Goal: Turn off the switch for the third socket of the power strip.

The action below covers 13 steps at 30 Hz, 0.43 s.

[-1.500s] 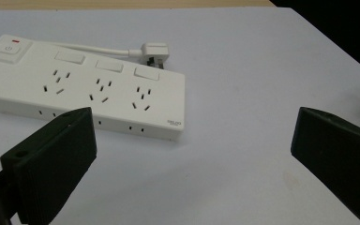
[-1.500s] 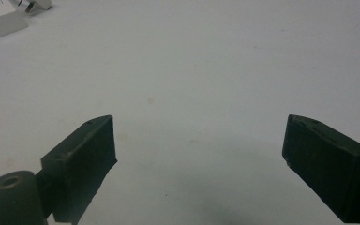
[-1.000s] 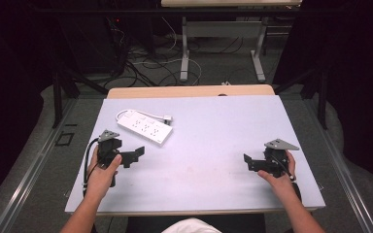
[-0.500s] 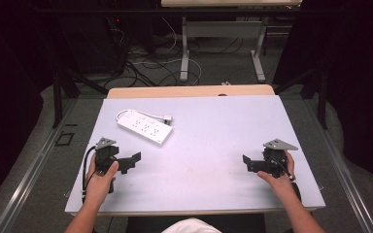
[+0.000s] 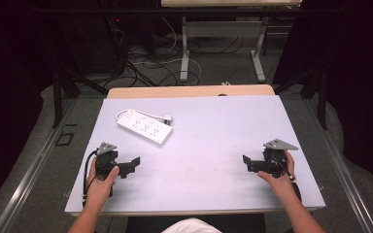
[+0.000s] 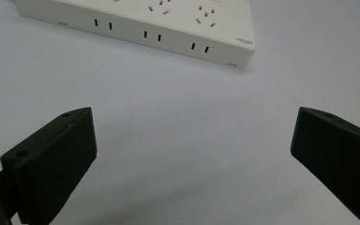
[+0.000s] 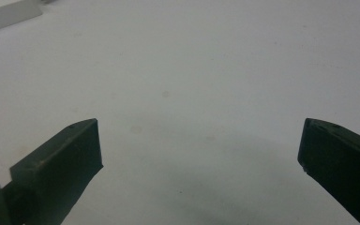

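White power strip (image 5: 144, 127) lies on the surface (image 5: 213, 145) at one o'clock from the left tongs (image 5: 127, 166), nearer them, long axis ten-to-four. Right tongs (image 5: 250, 163) well apart. Both tongs wide, empty.

A table (image 5: 209, 194) stands in front of the person, with a power strip (image 5: 144, 127) lying on it toward ten o'clock from the table's middle, set at a slant. The left gripper (image 5: 128, 166) sits near the front edge at about eight o'clock, just in front of the strip and apart from it; the strip lies ahead of its jaws (image 6: 136, 23). The right gripper (image 5: 252, 164) sits at four o'clock, well apart from both. At twelve o'clock, behind the table, cables (image 5: 145, 63) lie on the floor beside a second table's legs (image 5: 184, 48).
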Tool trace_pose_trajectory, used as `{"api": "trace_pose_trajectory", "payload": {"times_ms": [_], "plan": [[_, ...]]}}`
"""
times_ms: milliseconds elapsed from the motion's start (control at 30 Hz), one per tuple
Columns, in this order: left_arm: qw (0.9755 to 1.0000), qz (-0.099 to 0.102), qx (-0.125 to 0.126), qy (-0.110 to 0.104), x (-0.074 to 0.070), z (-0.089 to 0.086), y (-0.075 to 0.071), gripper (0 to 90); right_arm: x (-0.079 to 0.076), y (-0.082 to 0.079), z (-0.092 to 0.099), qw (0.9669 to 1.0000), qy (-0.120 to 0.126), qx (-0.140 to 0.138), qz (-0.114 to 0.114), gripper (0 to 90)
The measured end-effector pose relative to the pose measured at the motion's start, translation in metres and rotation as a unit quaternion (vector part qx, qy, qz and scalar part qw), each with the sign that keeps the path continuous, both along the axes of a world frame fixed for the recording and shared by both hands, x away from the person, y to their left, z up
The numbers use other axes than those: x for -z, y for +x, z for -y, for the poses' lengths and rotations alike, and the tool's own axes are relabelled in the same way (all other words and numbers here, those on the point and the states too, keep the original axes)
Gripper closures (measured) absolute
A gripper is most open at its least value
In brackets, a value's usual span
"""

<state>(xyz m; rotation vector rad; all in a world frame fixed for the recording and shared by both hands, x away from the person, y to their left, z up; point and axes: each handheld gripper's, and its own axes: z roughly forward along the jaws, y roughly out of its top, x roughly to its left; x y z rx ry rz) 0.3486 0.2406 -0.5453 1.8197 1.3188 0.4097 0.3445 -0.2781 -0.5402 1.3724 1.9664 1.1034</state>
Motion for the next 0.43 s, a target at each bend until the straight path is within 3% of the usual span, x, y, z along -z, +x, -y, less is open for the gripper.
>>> {"api": "trace_pose_trajectory", "payload": {"times_ms": [233,433], "plan": [[1.0000,-0.001,-0.001,0.005,0.0022,-0.0029,0.0005,0.3,0.0014,0.0011,0.0000,1.0000,0.002,-0.001,0.000,0.0],[0.9999,-0.005,-0.010,-0.007,0.0036,-0.0054,0.0012,0.4,0.0018,0.0015,-0.0004,1.0000,0.004,0.000,-0.005,0.0]]}}
